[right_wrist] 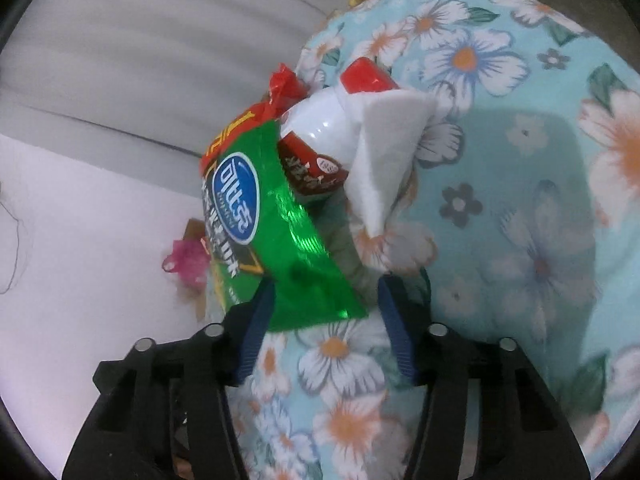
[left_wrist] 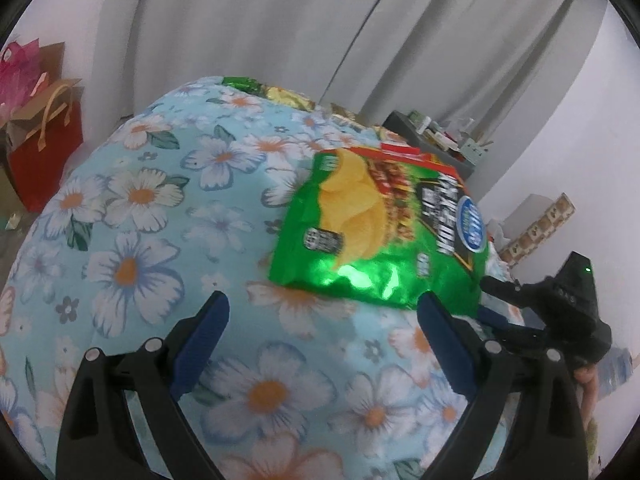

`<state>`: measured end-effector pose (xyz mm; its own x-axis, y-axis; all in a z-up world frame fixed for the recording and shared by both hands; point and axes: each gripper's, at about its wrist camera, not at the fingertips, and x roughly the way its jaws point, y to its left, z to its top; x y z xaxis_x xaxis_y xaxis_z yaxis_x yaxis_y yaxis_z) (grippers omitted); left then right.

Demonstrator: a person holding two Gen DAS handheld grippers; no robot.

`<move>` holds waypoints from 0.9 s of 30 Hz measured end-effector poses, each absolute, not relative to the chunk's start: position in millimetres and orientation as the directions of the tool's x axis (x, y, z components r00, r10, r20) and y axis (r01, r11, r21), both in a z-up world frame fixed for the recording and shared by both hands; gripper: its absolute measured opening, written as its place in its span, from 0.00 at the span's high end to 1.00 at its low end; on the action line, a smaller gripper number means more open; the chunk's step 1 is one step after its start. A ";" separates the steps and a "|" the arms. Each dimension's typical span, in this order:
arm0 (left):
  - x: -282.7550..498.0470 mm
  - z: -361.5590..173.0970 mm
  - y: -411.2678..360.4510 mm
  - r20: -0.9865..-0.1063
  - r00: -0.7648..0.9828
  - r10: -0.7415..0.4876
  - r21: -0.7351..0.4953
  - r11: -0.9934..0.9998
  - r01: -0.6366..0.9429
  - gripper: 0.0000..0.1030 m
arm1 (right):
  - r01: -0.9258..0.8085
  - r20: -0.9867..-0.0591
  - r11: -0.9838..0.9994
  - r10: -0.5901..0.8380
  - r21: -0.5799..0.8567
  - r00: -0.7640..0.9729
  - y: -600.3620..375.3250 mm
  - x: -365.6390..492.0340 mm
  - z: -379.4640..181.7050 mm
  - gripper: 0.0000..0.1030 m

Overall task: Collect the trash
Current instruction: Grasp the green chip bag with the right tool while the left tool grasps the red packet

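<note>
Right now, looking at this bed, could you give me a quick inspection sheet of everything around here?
Surface: flowered blanket, rumpled.
Job's things: green chip bag lying on the blanket; next to it a red wrapper, a white bottle and a white tissue.
Clutter: gold wrapper at the far edge; red gift bag beside the bed.
Grippers: left gripper open, empty, above the blanket; right gripper open, chip bag's corner between its fingers.
Cables: nothing seen.
Surroundings: grey curtain, white wall.

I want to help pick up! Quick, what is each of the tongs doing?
Left tongs: open, holding nothing.
Right tongs: open around a corner of the green chip bag, not squeezing it yet.
</note>
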<state>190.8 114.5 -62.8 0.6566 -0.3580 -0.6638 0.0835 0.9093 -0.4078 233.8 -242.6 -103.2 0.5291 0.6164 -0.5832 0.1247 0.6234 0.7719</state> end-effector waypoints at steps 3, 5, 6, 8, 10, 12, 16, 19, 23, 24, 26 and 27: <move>200.9 -67.1 118.3 -0.671 0.654 -0.350 -0.411 0.909 0.064 0.12 | 0.090 -0.574 0.617 0.657 0.782 0.489 -229.2 235.1 -103.3 0.84; 201.1 -68.1 119.6 -0.671 0.653 -0.351 -0.417 0.907 0.059 0.13 | 0.061 -0.580 0.630 0.667 0.774 0.467 -219.7 232.0 -101.5 0.91; 202.0 -68.8 120.3 -0.672 0.652 -0.352 -0.419 0.906 0.058 0.14 | 0.047 -0.584 0.637 0.671 0.769 0.456 -214.8 228.8 -100.2 0.94; 199.6 -68.8 121.7 -0.673 0.652 -0.348 -0.417 0.907 0.053 0.17 | 0.020 -0.589 0.646 0.683 0.763 0.433 -205.9 222.4 -96.8 0.98; 195.4 -67.2 123.9 -0.673 0.655 -0.344 -0.414 0.909 0.052 0.19 | -0.003 -0.592 0.650 0.694 0.760 0.411 -197.6 215.0 -93.3 0.99; 191.2 -64.5 126.6 -0.670 0.661 -0.337 -0.410 0.911 0.049 0.23 | -0.027 -0.600 0.658 0.703 0.753 0.382 -190.4 200.0 -90.3 0.99; 179.9 -55.6 127.1 -0.657 0.677 -0.332 -0.407 0.912 0.053 0.33 | -0.031 -0.613 0.664 0.706 0.747 0.353 -186.3 175.2 -89.8 0.99; 171.8 -50.2 118.6 -0.650 0.671 -0.357 -0.406 0.910 0.090 0.42 | -0.029 -0.605 0.651 0.721 0.759 0.338 -188.6 154.2 -92.4 0.99; 162.5 -49.0 97.6 -0.655 0.639 -0.404 -0.396 0.903 0.165 0.53 | -0.036 -0.599 0.647 0.724 0.762 0.341 -193.2 127.7 -91.9 0.99; 161.6 -50.5 91.2 -0.663 0.626 -0.410 -0.386 0.904 0.183 0.55 | -0.039 -0.593 0.643 0.727 0.765 0.346 -194.5 125.2 -90.9 0.99; 160.8 -58.5 75.2 -0.701 0.580 -0.415 -0.357 0.908 0.218 0.58 | -0.050 -0.589 0.645 0.723 0.762 0.361 -198.2 121.3 -87.2 0.94; 160.4 -63.2 69.0 -0.715 0.563 -0.414 -0.348 0.910 0.226 0.58 | -0.048 -0.593 0.655 0.710 0.754 0.381 -199.7 119.7 -85.7 0.90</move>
<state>160.4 69.0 -63.2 0.5631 -0.4139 -0.7153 0.2261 0.9097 -0.3483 119.7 -199.7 -85.7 0.3812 0.7096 -0.5926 -0.0477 0.6553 0.7539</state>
